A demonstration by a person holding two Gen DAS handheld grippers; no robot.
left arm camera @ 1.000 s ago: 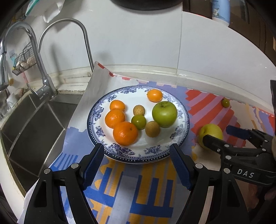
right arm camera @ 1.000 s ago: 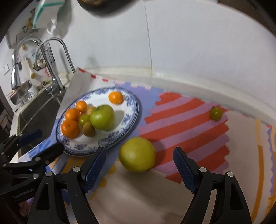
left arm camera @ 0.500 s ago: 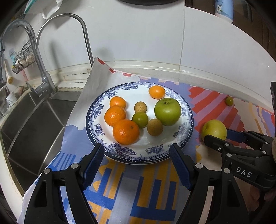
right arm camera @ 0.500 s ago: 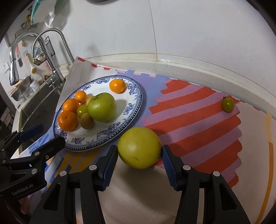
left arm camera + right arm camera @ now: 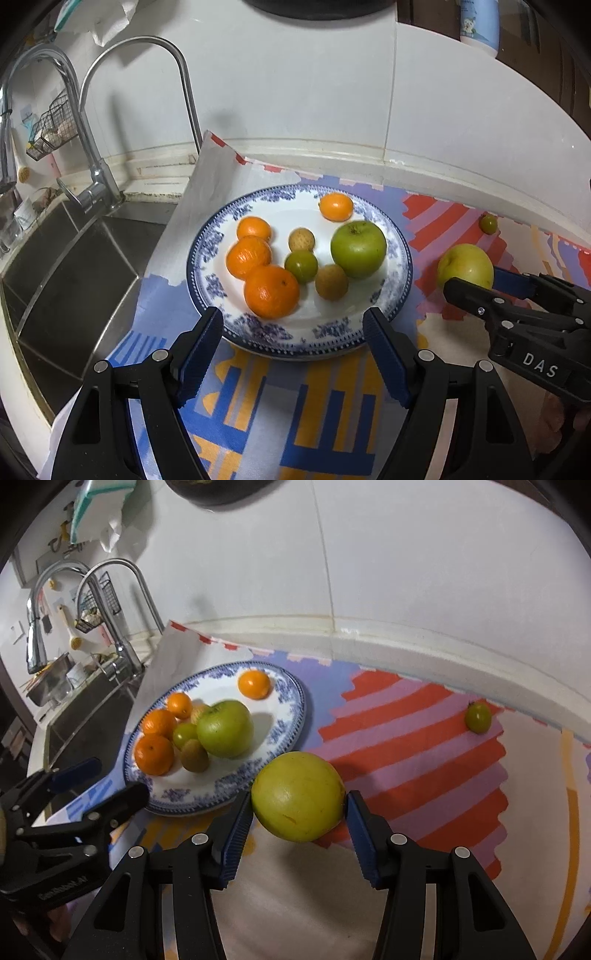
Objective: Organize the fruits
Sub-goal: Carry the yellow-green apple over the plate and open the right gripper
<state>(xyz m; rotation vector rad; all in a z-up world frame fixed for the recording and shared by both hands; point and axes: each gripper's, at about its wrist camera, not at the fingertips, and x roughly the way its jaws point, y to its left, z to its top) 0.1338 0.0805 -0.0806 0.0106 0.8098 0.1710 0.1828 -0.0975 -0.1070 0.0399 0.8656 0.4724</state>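
A blue-and-white plate (image 5: 400,258) (image 5: 295,705) on the patterned mat holds a green apple (image 5: 357,249) (image 5: 225,728), several oranges and small fruits. My right gripper (image 5: 299,821) is shut on a large yellow-green fruit (image 5: 298,795) (image 5: 464,266) and holds it just right of the plate, lifted slightly off the mat. My left gripper (image 5: 293,354) is open and empty at the plate's near rim. A small green fruit (image 5: 478,717) (image 5: 488,223) lies alone at the mat's far right.
A steel sink (image 5: 66,266) with two faucets (image 5: 92,155) lies left of the mat. A white tiled wall (image 5: 332,92) and a raised ledge run behind the mat. A bottle (image 5: 478,22) stands on the upper right shelf.
My right gripper moved forward around the yellow-green fruit, closed on it and raised it a little. My left gripper stayed open at the plate's near rim.
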